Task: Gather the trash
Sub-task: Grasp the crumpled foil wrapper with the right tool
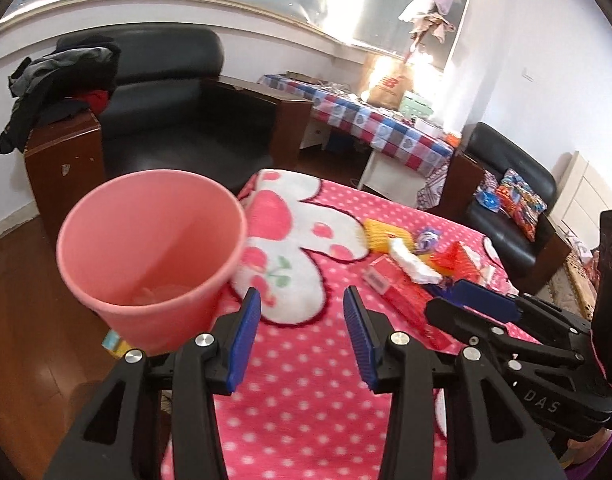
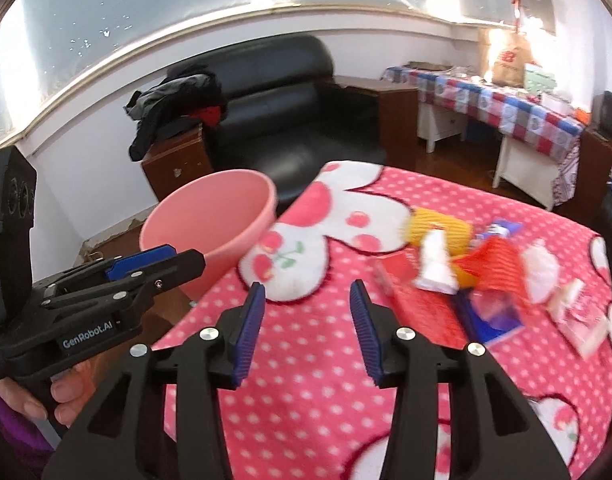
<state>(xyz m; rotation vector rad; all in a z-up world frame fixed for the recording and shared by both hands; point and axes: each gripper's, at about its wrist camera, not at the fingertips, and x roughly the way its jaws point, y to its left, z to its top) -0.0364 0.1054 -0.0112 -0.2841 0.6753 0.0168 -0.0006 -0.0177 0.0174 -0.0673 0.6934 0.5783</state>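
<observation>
1. Trash lies in a loose heap on the pink dotted blanket [image 2: 306, 380] over the worktop: a yellow net sleeve [image 2: 438, 230], a crumpled white wrapper [image 2: 434, 268], a red net [image 2: 494, 264], a flat red packet [image 2: 422, 312], a blue packet [image 2: 494, 316] and white scraps [image 2: 540, 270].
2. Beside the worktop's edge stands the pink bin [image 1: 149, 256], with something pale already at its bottom.
3. My left gripper [image 1: 301, 312] hangs over bare blanket near the bin, fingers parted, nothing between them.
4. My right gripper [image 2: 306, 308] hangs over the blanket short of the heap, fingers also released and empty.
5. I judge I am between pickups: both hands are free and the heap remains to be cleared.
6. Next, I would bring the right gripper to the white wrapper on top, close on it without dragging the nets along, then carry it over the bin's mouth.
</observation>
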